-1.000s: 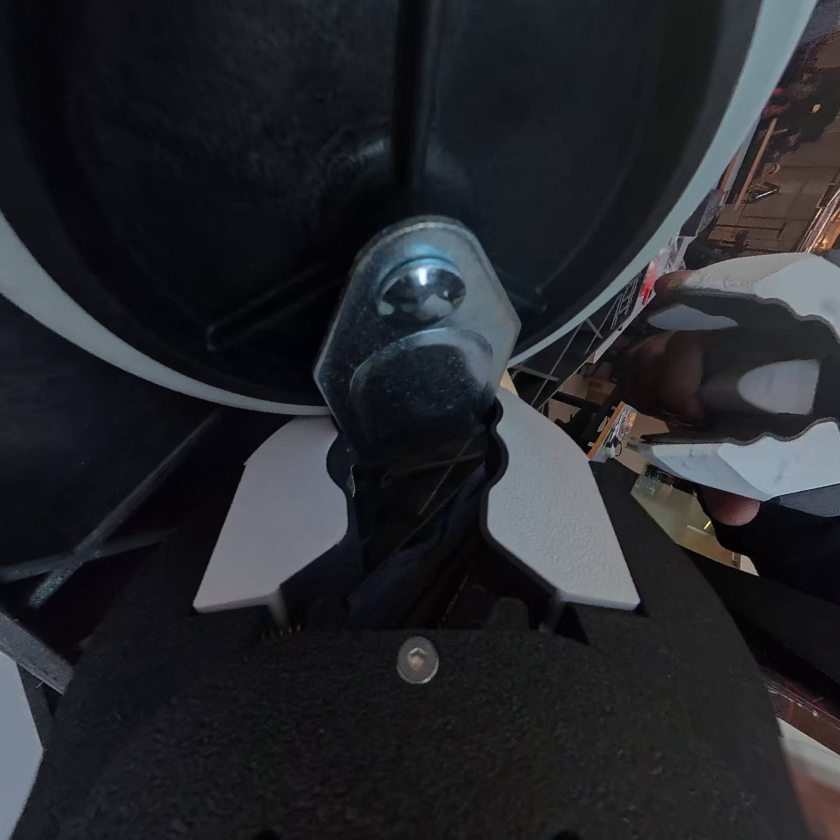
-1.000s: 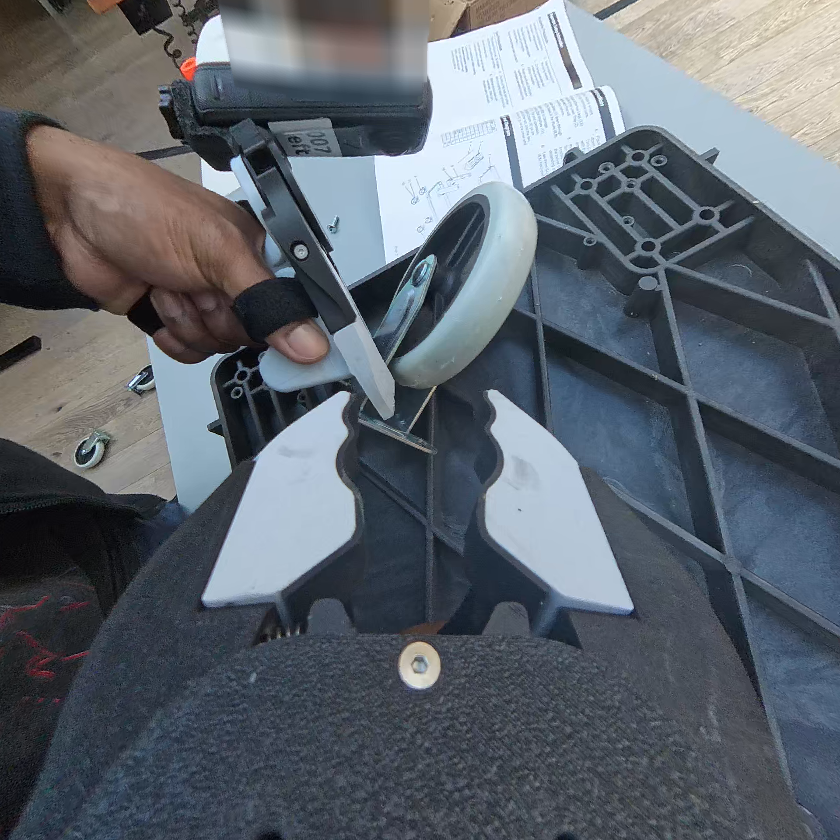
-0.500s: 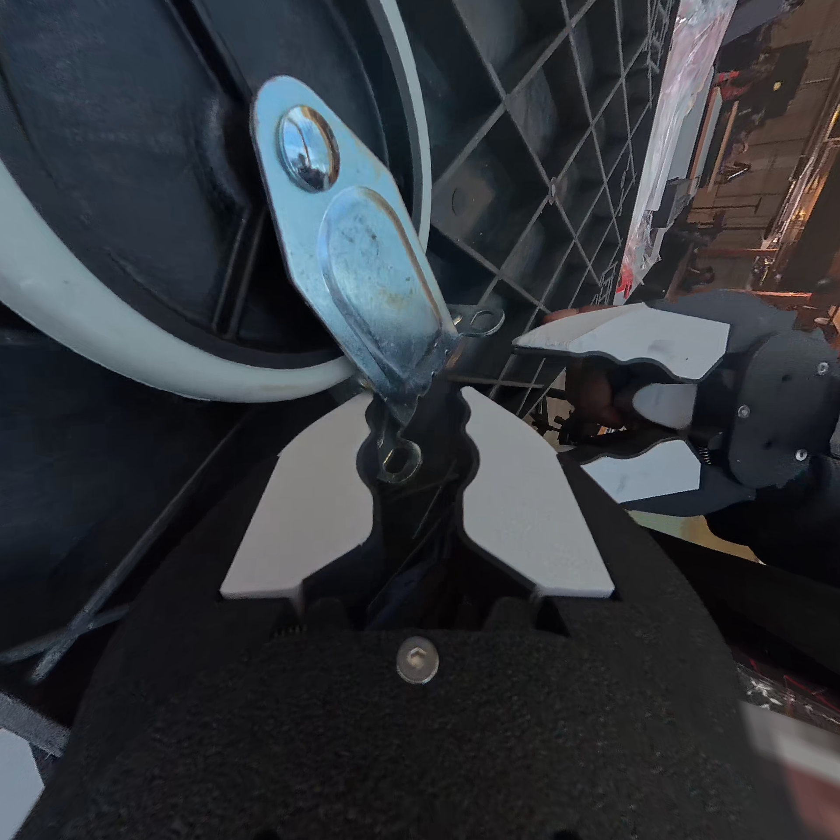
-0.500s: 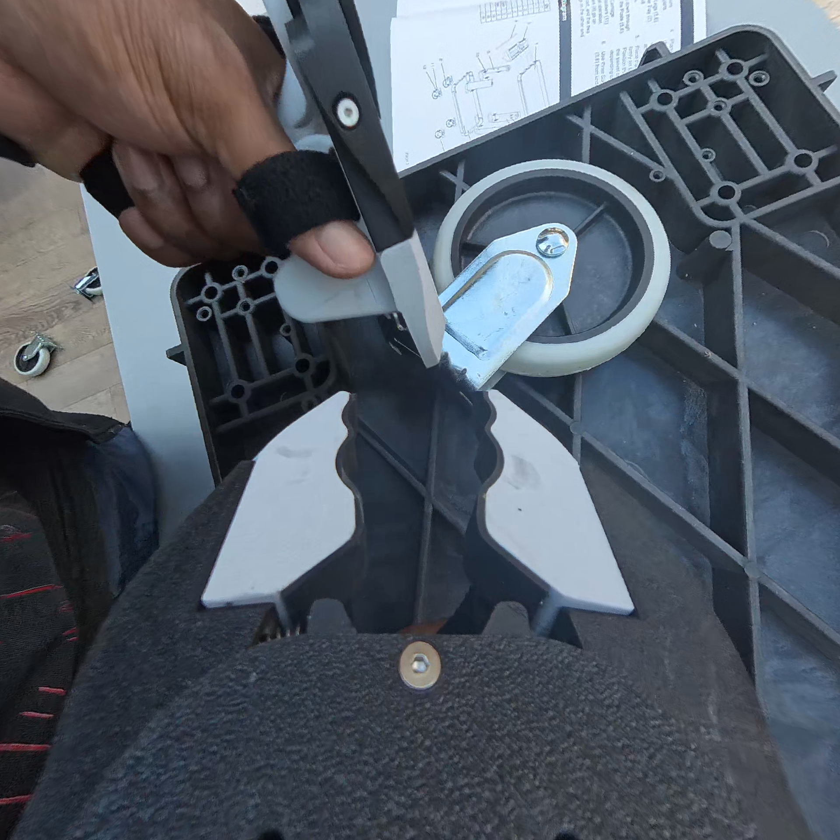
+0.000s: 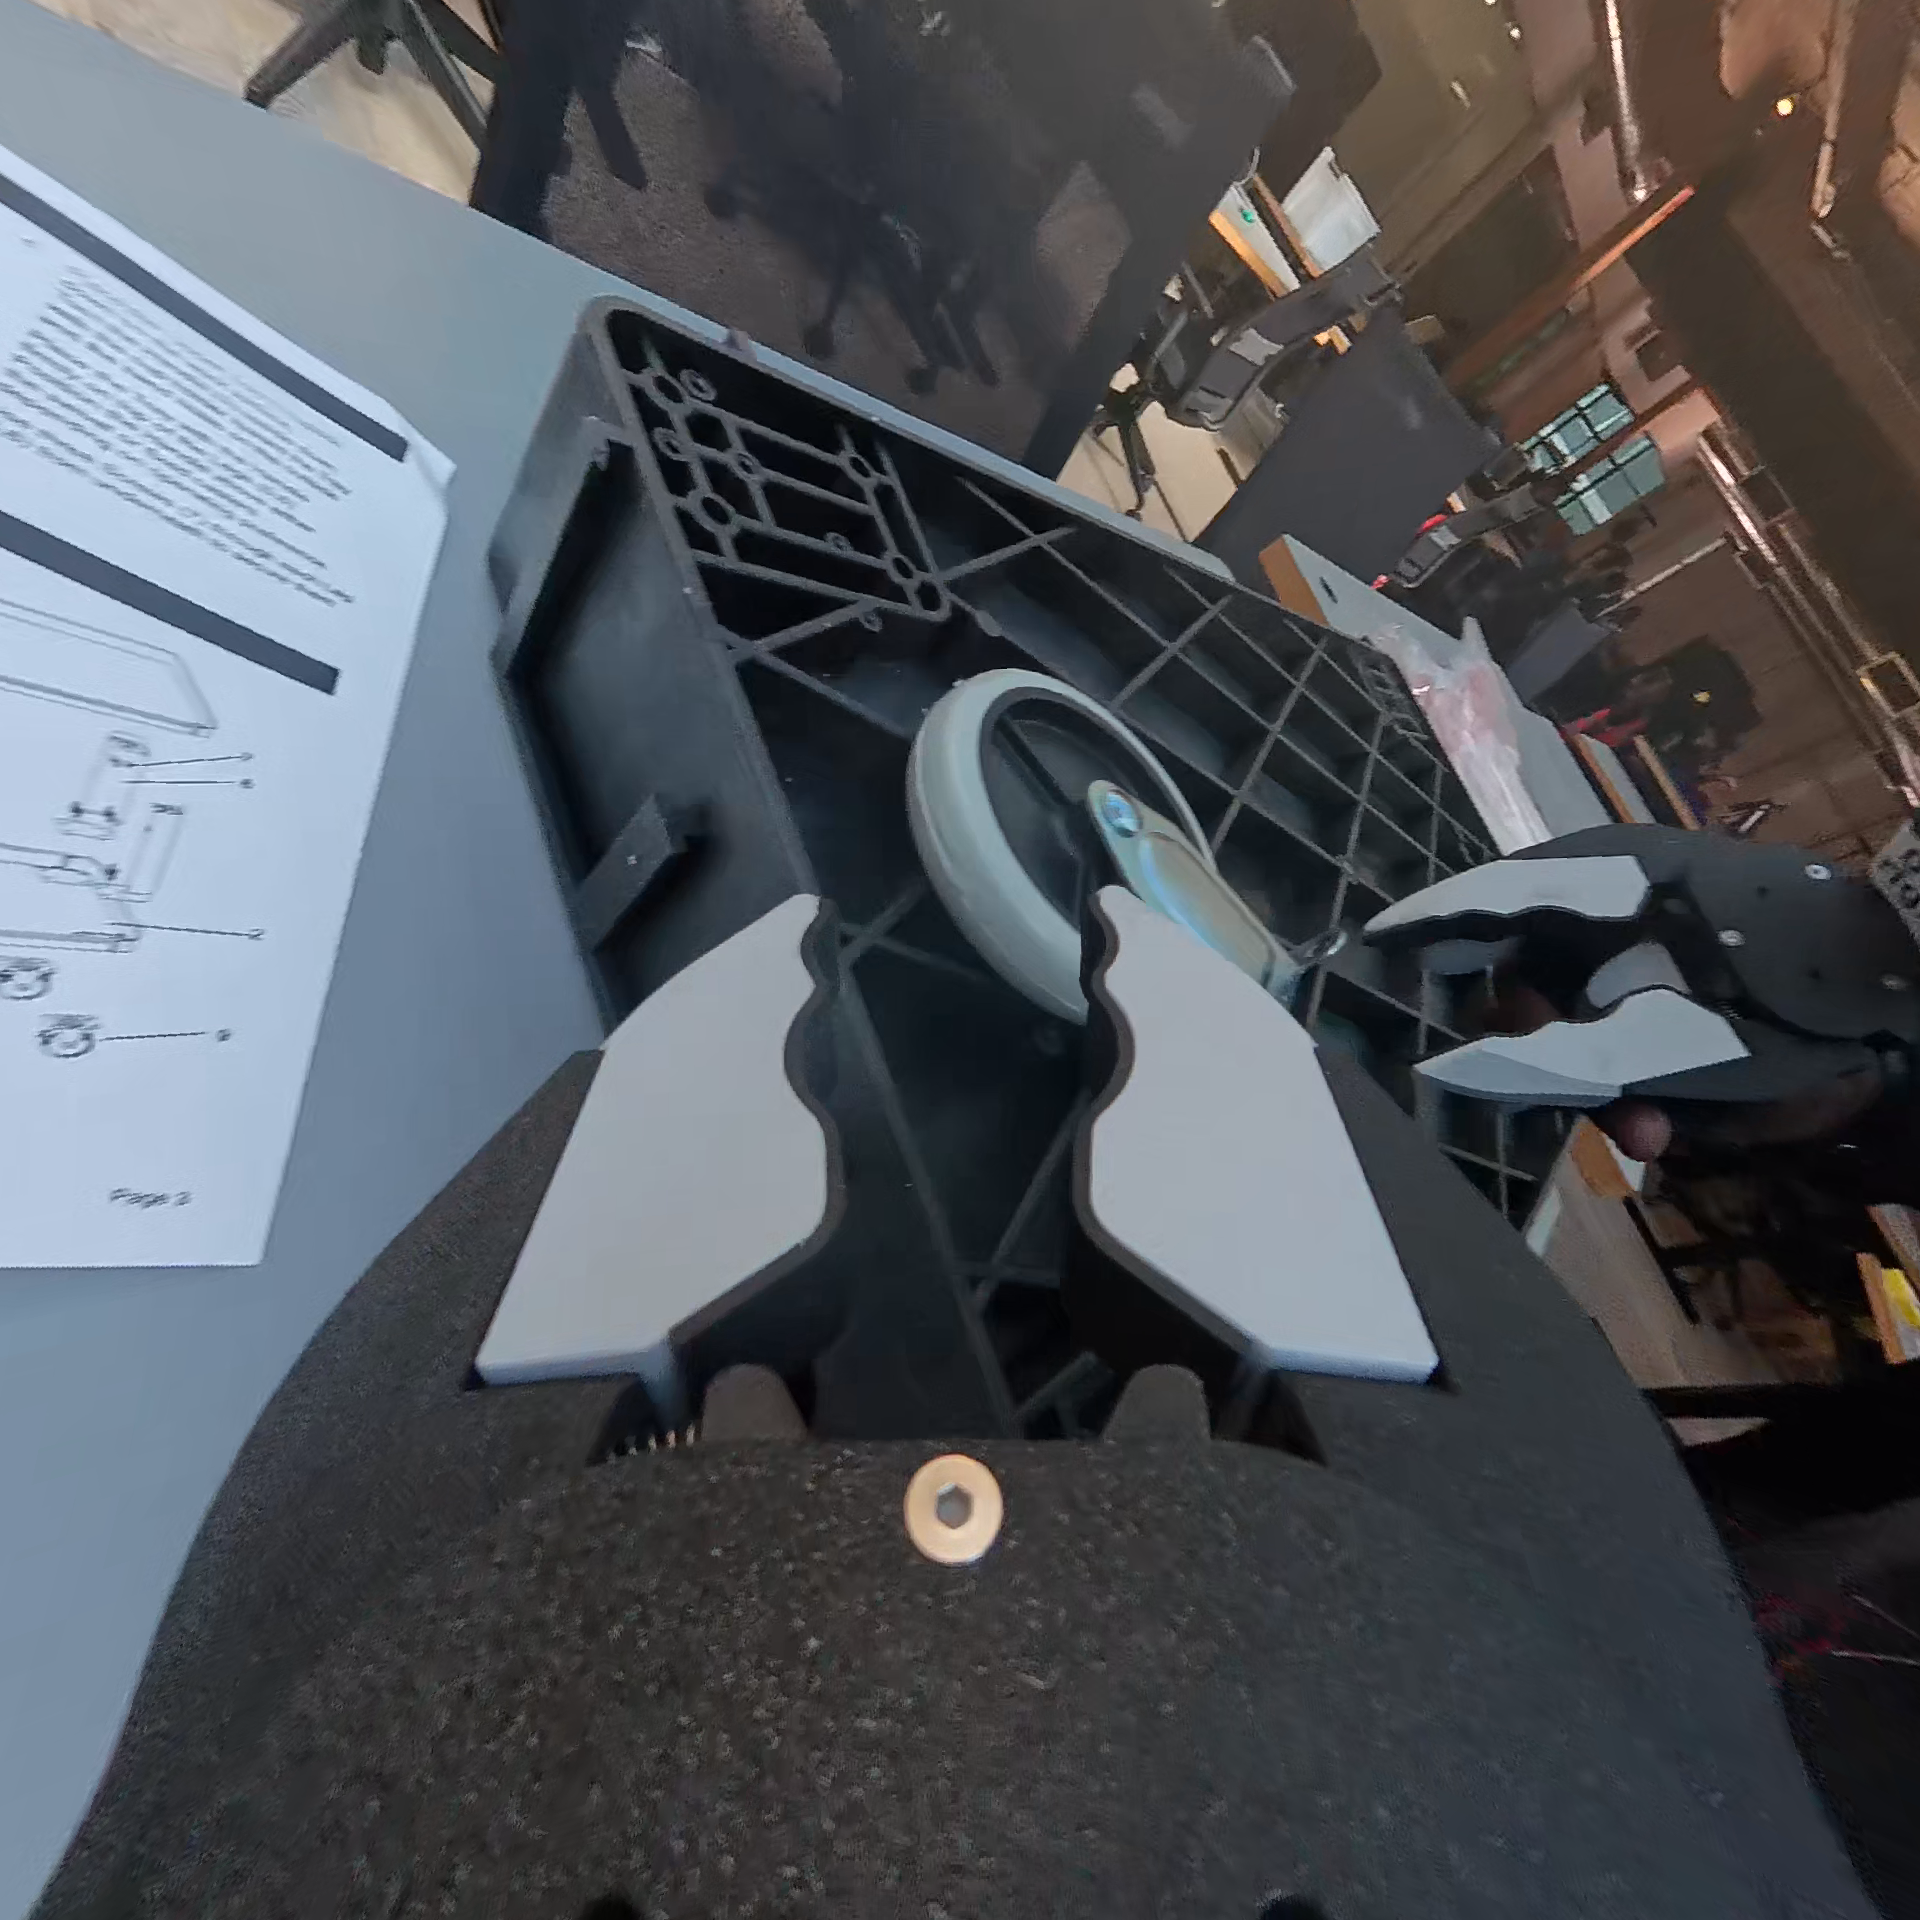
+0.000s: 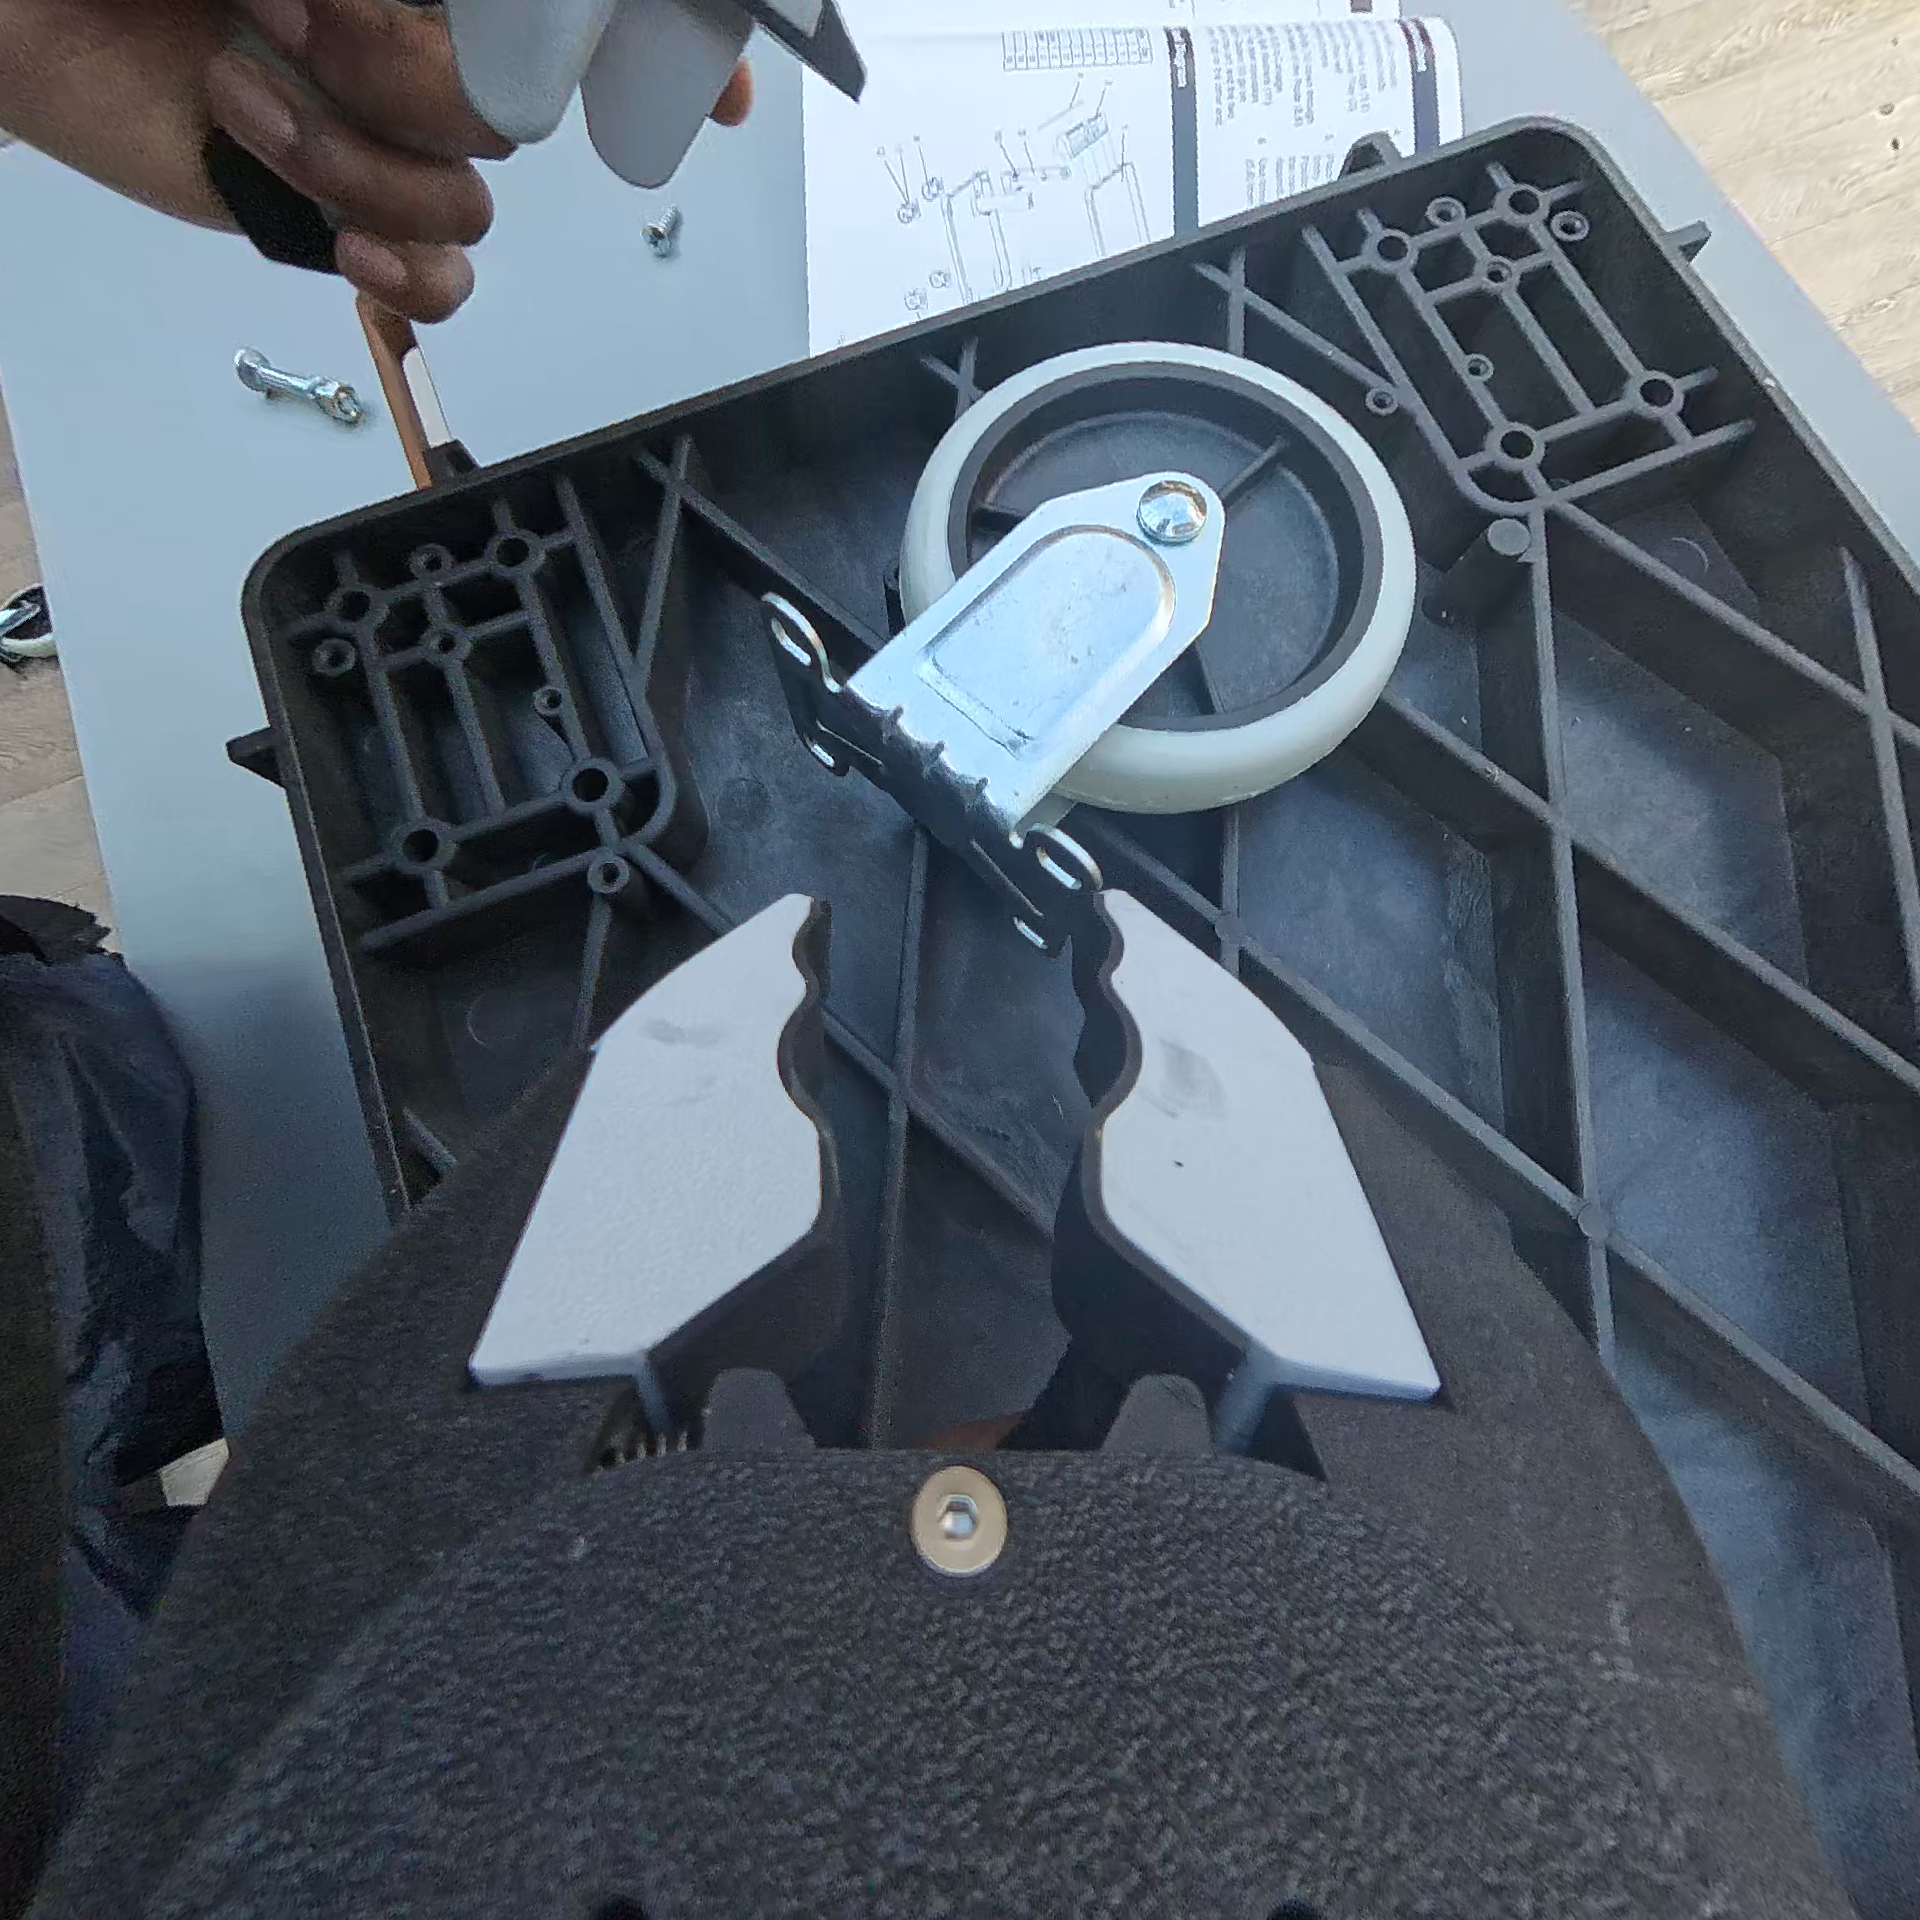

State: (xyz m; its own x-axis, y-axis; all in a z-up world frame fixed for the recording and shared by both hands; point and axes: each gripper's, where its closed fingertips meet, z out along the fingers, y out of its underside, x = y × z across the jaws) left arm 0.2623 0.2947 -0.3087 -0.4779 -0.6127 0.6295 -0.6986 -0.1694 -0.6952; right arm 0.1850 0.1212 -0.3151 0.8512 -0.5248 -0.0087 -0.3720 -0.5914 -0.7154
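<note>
Right wrist view: right gripper point(image 6: 956, 925) jaws spread, empty, by caster point(image 6: 1122, 644).

Small caster point(image 6: 16, 634) half cut off

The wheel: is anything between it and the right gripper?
Nothing visible. The right gripper is open, and the wheel's metal bracket lies just ahead of its right finger, flat on the black base.
</note>
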